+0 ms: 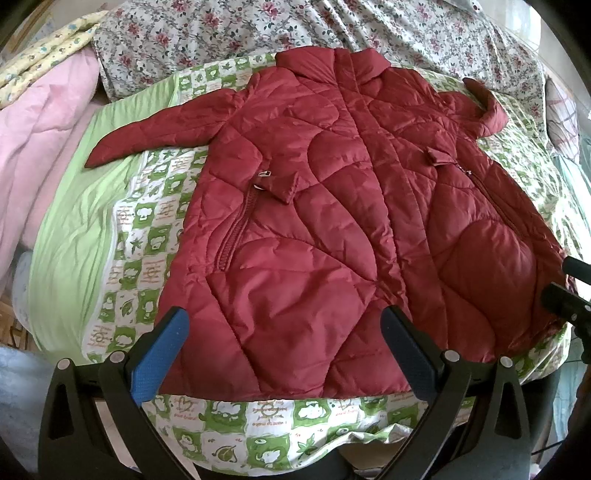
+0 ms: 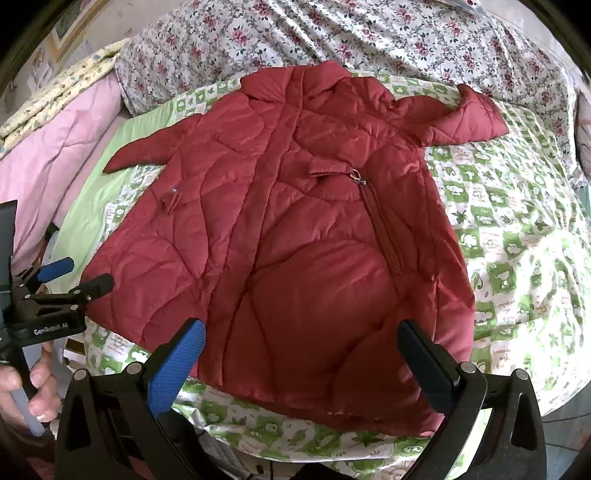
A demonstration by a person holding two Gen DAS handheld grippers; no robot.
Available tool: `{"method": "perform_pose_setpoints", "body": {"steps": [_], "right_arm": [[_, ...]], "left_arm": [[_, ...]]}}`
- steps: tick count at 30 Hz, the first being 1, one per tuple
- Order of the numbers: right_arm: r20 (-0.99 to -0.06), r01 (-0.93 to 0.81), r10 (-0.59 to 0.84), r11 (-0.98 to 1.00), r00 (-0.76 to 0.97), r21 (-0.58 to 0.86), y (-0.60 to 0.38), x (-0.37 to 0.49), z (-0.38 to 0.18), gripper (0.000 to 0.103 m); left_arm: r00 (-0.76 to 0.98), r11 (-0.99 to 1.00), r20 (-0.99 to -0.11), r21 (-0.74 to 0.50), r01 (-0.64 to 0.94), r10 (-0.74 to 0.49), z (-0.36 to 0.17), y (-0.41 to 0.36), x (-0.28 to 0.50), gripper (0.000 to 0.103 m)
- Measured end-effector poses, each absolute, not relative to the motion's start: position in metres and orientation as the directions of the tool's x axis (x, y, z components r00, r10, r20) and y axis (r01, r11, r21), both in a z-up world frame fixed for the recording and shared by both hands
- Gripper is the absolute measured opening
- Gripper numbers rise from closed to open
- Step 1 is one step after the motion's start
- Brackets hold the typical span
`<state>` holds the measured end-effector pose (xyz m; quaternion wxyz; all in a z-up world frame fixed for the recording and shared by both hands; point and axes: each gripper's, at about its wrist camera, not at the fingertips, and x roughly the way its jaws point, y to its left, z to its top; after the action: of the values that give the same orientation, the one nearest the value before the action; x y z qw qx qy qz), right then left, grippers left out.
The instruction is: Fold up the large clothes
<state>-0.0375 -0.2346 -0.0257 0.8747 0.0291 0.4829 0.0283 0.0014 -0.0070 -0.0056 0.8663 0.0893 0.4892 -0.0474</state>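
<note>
- Dark red quilted puffer jacket [image 1: 332, 229]: smooth cloth with a slight sheen, small metal zip pulls.
- Green-and-white checked bedsheet [image 2: 509, 229]: matt, wrinkled cloth.
- Left gripper [image 1: 284, 328]: matt black plastic, one textured blue pad, metal pins.

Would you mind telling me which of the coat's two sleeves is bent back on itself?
The right-hand sleeve, folded near the floral sheet; the left-hand sleeve lies straight.

From my right wrist view I could read "GenRobot.AI" in white letters on the black body of my left gripper [image 2: 74, 275]. The green and white checked sheet [image 1: 147, 273] carried small orange lettering in its squares, too blurred for me to read.
</note>
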Motion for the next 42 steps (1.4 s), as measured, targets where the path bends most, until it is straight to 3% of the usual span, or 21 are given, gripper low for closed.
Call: {"method": "perform_pose_setpoints", "body": {"steps": [10,28,42], "right_arm": [[-0.822,-0.011,0.091,0.995,0.562,0.103,-0.244,-0.029,-0.023,0.103],[-0.765,0.1,0.093,0.974,0.637,0.202,-0.315,0.024,0.006,0.103],[-0.742,0.265,-0.05,0.948,0.669,0.176,-0.429,0.131,0.016,0.103]], "left_arm": [[0.498,0.971,-0.865,0.161,0.179,0.052,-0.013,-0.011,0.01,0.103],[0.485,0.982,-0.875,0.095,0.163,0.004,-0.016,-0.005,0.05,0.103],[0.509,0.989,-0.861,0.067,0.131,-0.009,-0.009,-0.011,0.093,0.103]]}}
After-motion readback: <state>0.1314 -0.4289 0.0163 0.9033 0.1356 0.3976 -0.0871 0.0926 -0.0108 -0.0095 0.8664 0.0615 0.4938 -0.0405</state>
